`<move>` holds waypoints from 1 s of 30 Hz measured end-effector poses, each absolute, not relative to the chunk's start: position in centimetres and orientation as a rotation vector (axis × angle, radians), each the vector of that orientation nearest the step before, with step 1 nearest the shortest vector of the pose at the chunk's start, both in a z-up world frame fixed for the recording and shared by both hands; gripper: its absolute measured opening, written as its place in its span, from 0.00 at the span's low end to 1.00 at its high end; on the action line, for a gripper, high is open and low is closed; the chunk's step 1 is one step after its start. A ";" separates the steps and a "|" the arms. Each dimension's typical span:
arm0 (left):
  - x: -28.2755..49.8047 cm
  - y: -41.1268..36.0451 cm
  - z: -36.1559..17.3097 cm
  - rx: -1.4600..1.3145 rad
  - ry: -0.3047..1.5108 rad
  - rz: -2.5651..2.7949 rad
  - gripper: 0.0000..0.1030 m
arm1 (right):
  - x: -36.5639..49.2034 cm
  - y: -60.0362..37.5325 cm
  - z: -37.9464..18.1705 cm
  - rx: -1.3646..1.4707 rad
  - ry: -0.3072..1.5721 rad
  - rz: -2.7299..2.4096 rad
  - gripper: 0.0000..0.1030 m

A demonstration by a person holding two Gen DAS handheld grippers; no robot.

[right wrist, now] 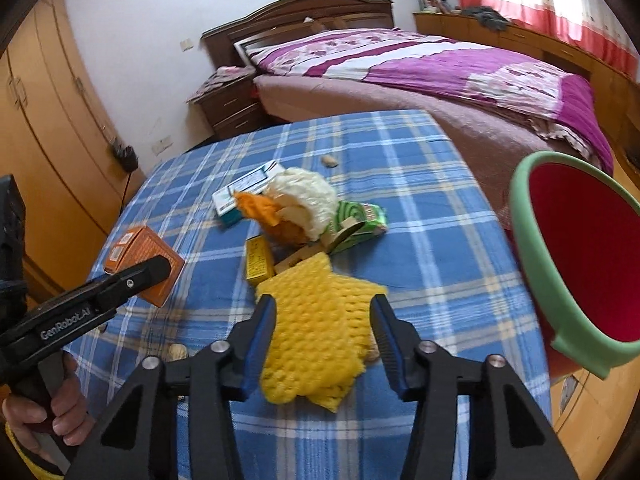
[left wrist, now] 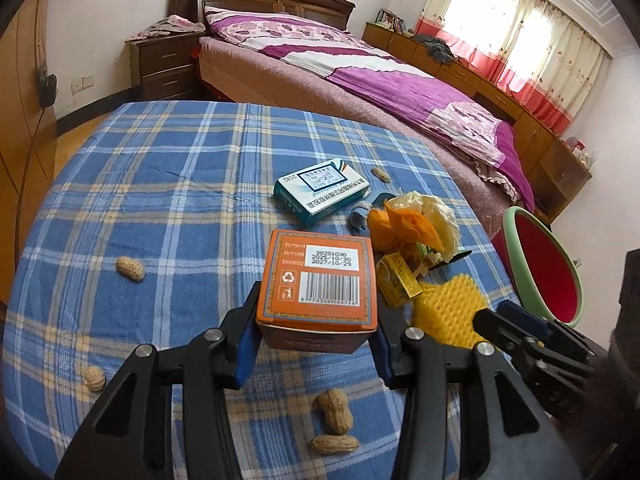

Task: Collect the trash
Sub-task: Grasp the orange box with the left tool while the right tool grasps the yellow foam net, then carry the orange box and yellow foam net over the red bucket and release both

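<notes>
A: Left wrist view: left claw (left wrist: pixel 316 336) clenched on the orange box (left wrist: pixel 320 280), lifted off the plaid desk (left wrist: pixel 160 200). Five peanuts counted: one (left wrist: pixel 130 268) at left, one (left wrist: pixel 95 378) at the lower left, two (left wrist: pixel 335 424) close by the camera, one (left wrist: pixel 380 175) far off. One white-and-teal box (left wrist: pixel 320 192), one heap of orange and pale bags (left wrist: pixel 412 220), one small yellow carton (left wrist: pixel 396 284). Bin (left wrist: pixel 540 264) off the right edge.

B: Risk there?

A: Likely a slip; grip only on the box's near end, could tip out on the way to the bin.

B: Right wrist view?

A: Right claw (right wrist: pixel 324 344) astride the yellow foam net (right wrist: pixel 320 332), blue pads not seen pressing, so released. One green packet (right wrist: pixel 360 220) beyond. One red bin, green rim (right wrist: pixel 532 248), at right.

B: Trouble?

A: Soft net may fold and escape a shallow pinch. Both claws near, could collide.
</notes>
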State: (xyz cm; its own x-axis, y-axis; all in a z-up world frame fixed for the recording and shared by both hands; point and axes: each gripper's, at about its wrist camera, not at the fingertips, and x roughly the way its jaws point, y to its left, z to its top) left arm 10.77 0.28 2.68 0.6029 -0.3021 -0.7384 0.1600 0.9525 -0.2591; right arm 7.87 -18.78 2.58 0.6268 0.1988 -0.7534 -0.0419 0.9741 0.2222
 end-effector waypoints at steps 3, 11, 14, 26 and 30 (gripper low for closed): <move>10.6 0.5 2.6 -0.180 0.888 -0.267 0.46 | 8.1 -18.1 2.1 0.171 0.902 0.161 0.35; 10.1 0.7 2.7 -0.188 0.884 -0.276 0.46 | 7.4 -17.6 1.7 0.159 0.902 0.195 0.08; 9.7 0.7 3.0 -0.192 0.881 -0.281 0.46 | 6.9 -17.8 2.1 0.179 0.885 0.206 0.06; 7.9 0.2 5.3 -0.187 0.839 -0.299 0.46 | 3.4 -19.3 6.6 0.227 0.742 0.189 0.05; 7.4 -0.3 6.1 -0.185 0.826 -0.317 0.46 | 2.2 -20.3 8.3 0.228 0.686 0.168 0.05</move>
